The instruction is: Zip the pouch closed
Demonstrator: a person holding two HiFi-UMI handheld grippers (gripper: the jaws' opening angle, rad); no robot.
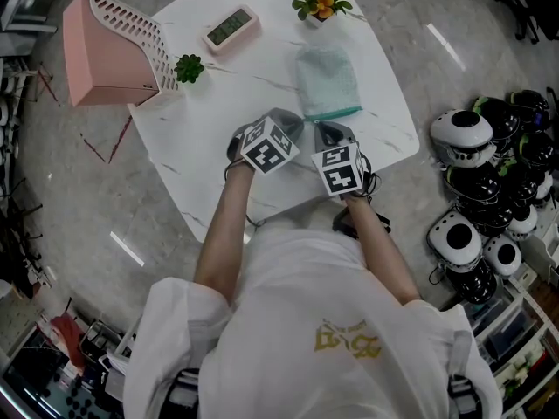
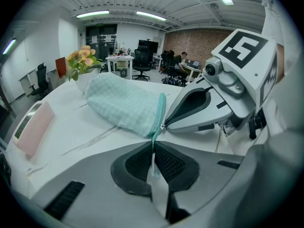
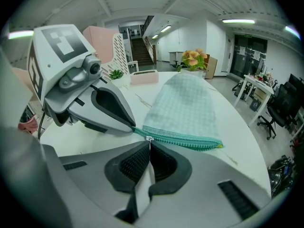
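Working over a white marble-look table (image 1: 210, 120). Toward its near right part, flat on the top, a mint-green checked pouch (image 1: 327, 81), toothed edge turned to the person. With the left gripper (image 2: 153, 152) pinched tight on the teal tape tail (image 2: 153, 136) that sticks out past one end of the zip (image 3: 187, 141). With the right gripper (image 3: 148, 151) closed just as narrowly, nipping the small metal zip pull (image 3: 149, 138), its tips almost touching the left one's. Both set at the same end of the zip, the left end as seen from the head view. From there, running crosswise, long axis left to right along the pouch's near edge, out to a yellowish tip (image 3: 220, 146) at the far end. Cannot tell whether the teeth mesh yet. Judging from this: anchor with the left, draw the pull rightwards along that line with the right, straight and low. Likely to bunch the soft cloth if lifted or skewed.
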